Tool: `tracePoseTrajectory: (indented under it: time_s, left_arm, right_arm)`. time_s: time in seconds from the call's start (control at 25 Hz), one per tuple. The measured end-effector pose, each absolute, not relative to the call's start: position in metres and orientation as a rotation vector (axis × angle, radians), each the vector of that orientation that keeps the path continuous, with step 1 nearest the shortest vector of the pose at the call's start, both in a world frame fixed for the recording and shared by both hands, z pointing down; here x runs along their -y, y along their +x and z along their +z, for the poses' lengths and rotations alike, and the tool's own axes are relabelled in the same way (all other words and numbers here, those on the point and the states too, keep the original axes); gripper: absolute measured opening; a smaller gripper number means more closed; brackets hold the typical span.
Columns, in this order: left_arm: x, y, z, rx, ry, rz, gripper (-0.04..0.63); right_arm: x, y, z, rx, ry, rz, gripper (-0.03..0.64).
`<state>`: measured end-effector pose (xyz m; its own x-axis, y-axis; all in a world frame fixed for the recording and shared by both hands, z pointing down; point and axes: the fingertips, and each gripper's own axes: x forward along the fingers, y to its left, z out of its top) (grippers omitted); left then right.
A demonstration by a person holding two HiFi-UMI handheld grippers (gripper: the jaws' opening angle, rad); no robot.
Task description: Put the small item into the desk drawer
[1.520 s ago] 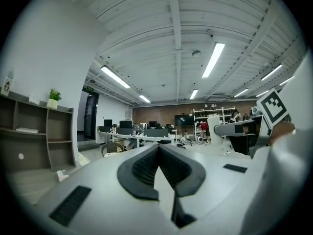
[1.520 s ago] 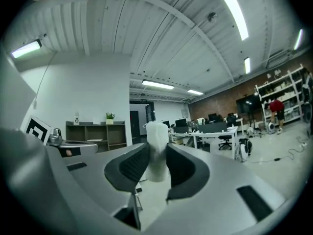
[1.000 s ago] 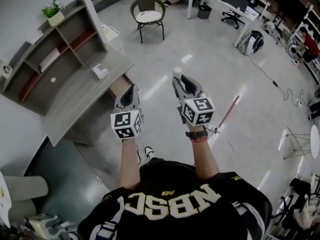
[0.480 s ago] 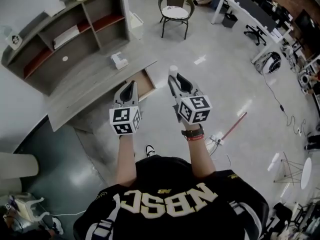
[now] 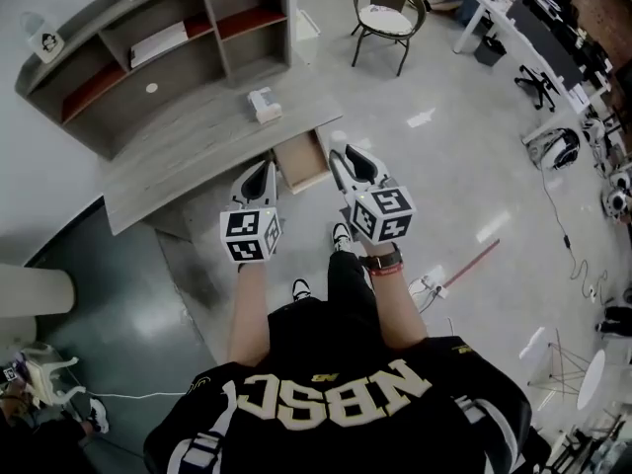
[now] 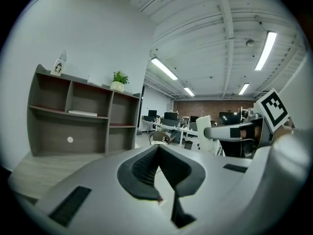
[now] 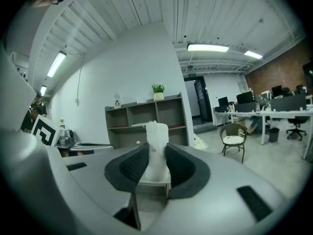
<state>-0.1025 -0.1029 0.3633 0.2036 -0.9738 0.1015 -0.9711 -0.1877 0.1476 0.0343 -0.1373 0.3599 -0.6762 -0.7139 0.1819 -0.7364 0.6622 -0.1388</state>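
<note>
A small white cylindrical item (image 7: 157,132) stands upright between the pads of my right gripper (image 7: 156,153), which is shut on it. In the head view the right gripper (image 5: 346,158) hovers just right of the open desk drawer (image 5: 300,162), which is pulled out from the grey desk (image 5: 168,161). My left gripper (image 5: 261,173) is held just left of the drawer. In the left gripper view its jaws (image 6: 157,150) meet at the tip with nothing between them. That view also shows the white item (image 6: 204,132) in the other gripper at the right.
A grey shelf unit (image 5: 148,42) stands at the back of the desk, with a small white box (image 5: 264,104) on the desktop. A wicker chair (image 5: 386,23) stands beyond the desk. A red stick (image 5: 472,263) and cables lie on the floor at the right.
The desk and its open drawer have come closer and toward the middle of the head view. Both grippers now sit beside the drawer. The right gripper's hold on the white item is unchanged.
</note>
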Motion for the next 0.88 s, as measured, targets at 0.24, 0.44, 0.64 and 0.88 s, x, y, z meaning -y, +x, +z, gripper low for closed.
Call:
tracePoseTrajectory:
  time_s: [0.24,0.44,0.64,0.88]
  left_arm:
    - [0.132,-0.123,0.388,1.922,2.220,0.009,0.012]
    - [0.155,-0.139,0.410,1.941,2.138,0.031,0.012]
    - [0.171,-0.141,0.429,1.931,2.088,0.067,0.012]
    - [0.185,-0.142,0.464,1.900,2.022,0.085,0.012]
  right_arm:
    - [0.178,0.004,0.389,2.771,1.066,0.415,0.117]
    - [0.207,-0.017,0.414,2.747,0.980,0.496,0.117]
    - [0.231,-0.022,0.435,2.700,0.948,0.530,0.117]
    - [0.240,-0.032,0.478,2.644,0.803,0.579,0.117]
